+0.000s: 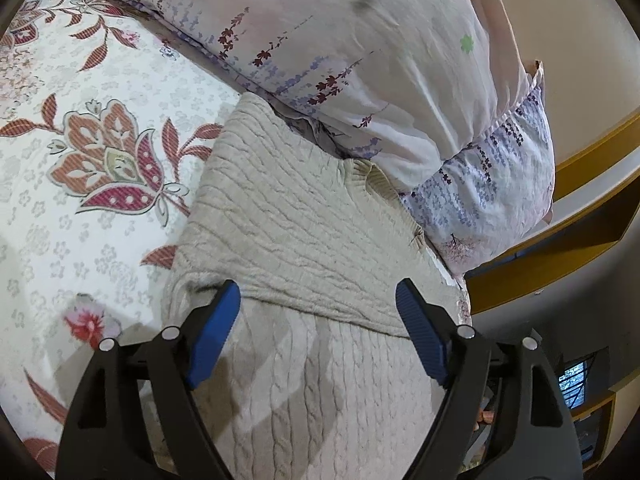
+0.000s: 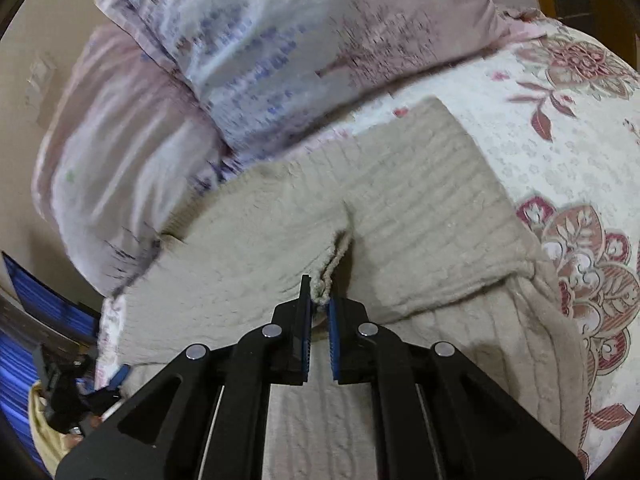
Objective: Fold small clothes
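The sweater (image 1: 304, 216) lies on the bed (image 1: 100, 184), its far end pushed up against the pillow (image 1: 360, 40), which I take as the landmark. A folded-over panel covers the half nearer the pillow; the cable-knit body runs away from the pillow toward both tools, so the garment's long axis points from the pillow straight back at the cameras.

The right tool (image 2: 320, 300) is clenched on a ridge of knit at the panel's near edge (image 2: 330, 268); a small bunch of fabric stands pinched between its blue pads, on the side of the sweater away from the pillow. The fold edge it holds runs crosswise, roughly parallel to the pillow's front.

The left tool (image 1: 318, 304) is released, jaws standing wide, one pad (image 1: 224, 308) touching or just over the same crosswise edge, the other pad (image 1: 412, 308) above the knit toward the bed's side rail. Nothing is gripped between them.

My reading: the coming move depends on that edge lying between the tools and the pillow. The right tool already has it and is the nearer, committed hand; the left would need to close on the edge beside it before the layer can be carried evenly toward or away from the pillow. Lifting by the right alone would likely skew the fold.
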`<state>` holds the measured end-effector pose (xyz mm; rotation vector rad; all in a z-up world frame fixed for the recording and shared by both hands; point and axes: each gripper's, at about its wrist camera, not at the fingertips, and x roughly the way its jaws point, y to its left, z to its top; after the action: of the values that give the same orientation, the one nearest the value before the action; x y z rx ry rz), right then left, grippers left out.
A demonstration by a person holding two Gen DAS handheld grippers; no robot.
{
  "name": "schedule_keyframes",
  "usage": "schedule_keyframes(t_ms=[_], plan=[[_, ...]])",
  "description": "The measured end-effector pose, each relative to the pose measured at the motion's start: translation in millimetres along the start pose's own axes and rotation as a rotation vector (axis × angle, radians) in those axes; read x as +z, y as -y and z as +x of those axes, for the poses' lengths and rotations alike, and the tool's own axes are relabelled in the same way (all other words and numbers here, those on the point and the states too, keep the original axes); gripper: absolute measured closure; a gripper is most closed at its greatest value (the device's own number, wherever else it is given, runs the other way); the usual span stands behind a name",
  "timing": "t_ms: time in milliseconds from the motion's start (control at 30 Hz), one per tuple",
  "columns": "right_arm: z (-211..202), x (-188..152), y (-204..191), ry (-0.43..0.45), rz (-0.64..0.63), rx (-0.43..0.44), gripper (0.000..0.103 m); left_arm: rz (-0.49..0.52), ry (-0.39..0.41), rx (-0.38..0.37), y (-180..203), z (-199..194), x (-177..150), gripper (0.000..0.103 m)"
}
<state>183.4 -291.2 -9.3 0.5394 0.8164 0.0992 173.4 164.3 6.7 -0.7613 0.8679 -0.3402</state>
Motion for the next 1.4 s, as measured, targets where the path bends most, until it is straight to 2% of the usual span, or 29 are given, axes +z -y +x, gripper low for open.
schedule_keyframes(t_ms=[133, 200, 267, 333, 500, 600, 700, 800, 867, 933, 1067, 1167, 1300, 1400], plan=[[5.7, 2.2, 1.7, -0.04, -0.018, -0.016, 0.095, 0.053, 0.009, 0.004, 2.5, -18.1, -10.4, 0.023], [-4.4, 4.7, 1.6, -0.064, -0.02, 0.032, 0.088, 0.085, 0.022, 0.008, 2.1, -31.9, -16.7, 0.023], [-22.5, 5.8, 7.9, -0.067, -0.005, 0.091, 0.057, 0.102, 0.033, 0.016, -0.8, -44.7, -22.0, 0.023], [-40.7, 5.9, 15.1, -0.042, 0.004, 0.108, 0.047, 0.109, 0.036, 0.02, -6.7, -58.2, -29.4, 0.024], [-85.3, -6.2, 54.8, -0.033, 0.049, 0.081, 0.047, 0.121, 0.016, 0.022, -18.5, -79.3, -51.3, 0.025], [-103.2, -23.9, 80.0, -0.045, 0.062, 0.034, 0.047, 0.13, 0.001, 0.029, -20.9, -86.7, -66.0, 0.025], [-115.4, -41.8, 99.4, -0.061, 0.079, 0.013, 0.05, 0.103, -0.027, 0.005, -24.4, -88.8, -80.1, 0.03], [-116.6, -61.5, 110.9, -0.106, 0.107, 0.055, 0.058, 0.068, -0.054, -0.028, -28.5, -88.6, -94.5, 0.037], [-120.3, -72.4, 113.5, -0.112, 0.113, 0.094, 0.063, 0.07, -0.059, -0.032, -27.3, -89.2, -103.5, 0.044], [-123.2, -81.9, 114.8, -0.131, 0.121, 0.141, 0.069, 0.075, -0.055, -0.032, -25.7, -92.6, -112.3, 0.046], [-124.9, -100.2, 115.0, -0.174, 0.127, 0.219, 0.076, 0.059, -0.081, -0.069, -25.1, -97.3, -131.0, 0.057], [-126.5, -114.7, 114.5, -0.202, 0.129, 0.282, 0.078, 0.057, -0.102, -0.088, -22.8, -101.9, -144.1, 0.063], [-129.6, -129.0, 107.1, -0.222, 0.101, 0.319, 0.078, 0.002, -0.156, -0.141, -28.5, -105.5, -162.3, 0.067], [-131.8, -136.2, 100.6, -0.24, 0.076, 0.337, 0.078, -0.005, -0.159, -0.139, -28.9, -110.1, -167.8, 0.071]])
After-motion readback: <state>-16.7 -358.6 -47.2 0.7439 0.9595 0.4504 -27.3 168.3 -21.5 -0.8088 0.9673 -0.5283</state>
